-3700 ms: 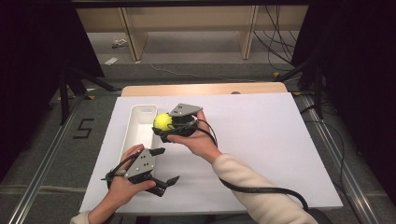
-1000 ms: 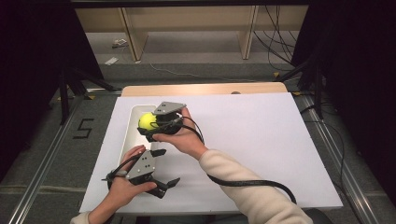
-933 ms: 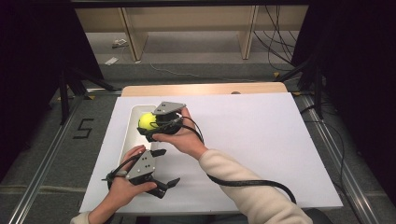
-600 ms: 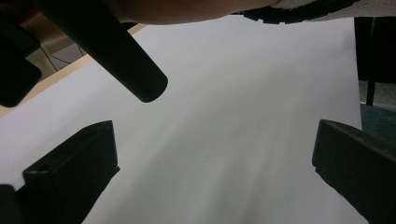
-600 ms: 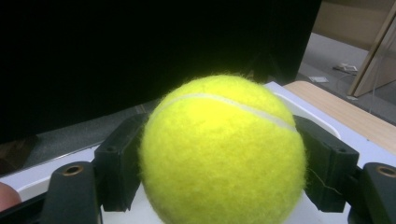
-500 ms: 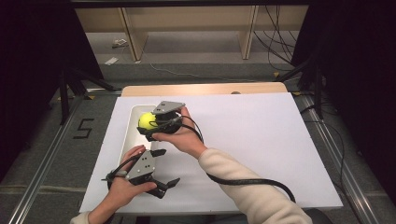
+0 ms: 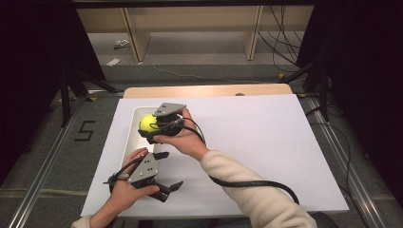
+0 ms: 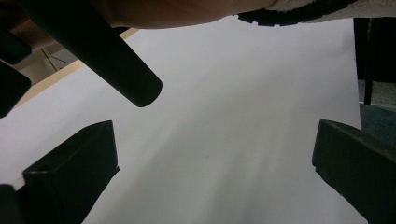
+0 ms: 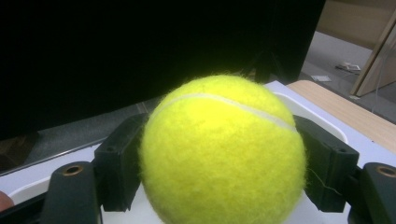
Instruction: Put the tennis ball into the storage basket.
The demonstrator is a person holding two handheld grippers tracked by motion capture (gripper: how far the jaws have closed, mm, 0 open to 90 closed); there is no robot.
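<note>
A yellow tennis ball (image 7: 148, 123) (image 9: 223, 154) is clamped between the jaws of my right gripper (image 7: 151, 127), which hangs over the white oblong tray (image 7: 131, 137) at the left of the table. In the right gripper view the black pads (image 9: 122, 161) press the ball from both sides, with the tray's rim (image 9: 322, 121) behind it. My left gripper (image 7: 167, 171) (image 8: 212, 168) rests open near the table's front left, over bare white paper, with nothing between its jaws.
White paper (image 7: 266, 142) covers most of the table; a strip of wooden tabletop (image 7: 209, 90) shows at the far edge. The right gripper's black cable (image 7: 252, 183) loops over the paper beside the forearm. Dark curtains and metal rails flank the table.
The right gripper has carried the tennis ball leftward from the table's middle to above the white tray, then held almost still. The left gripper has stayed put.
</note>
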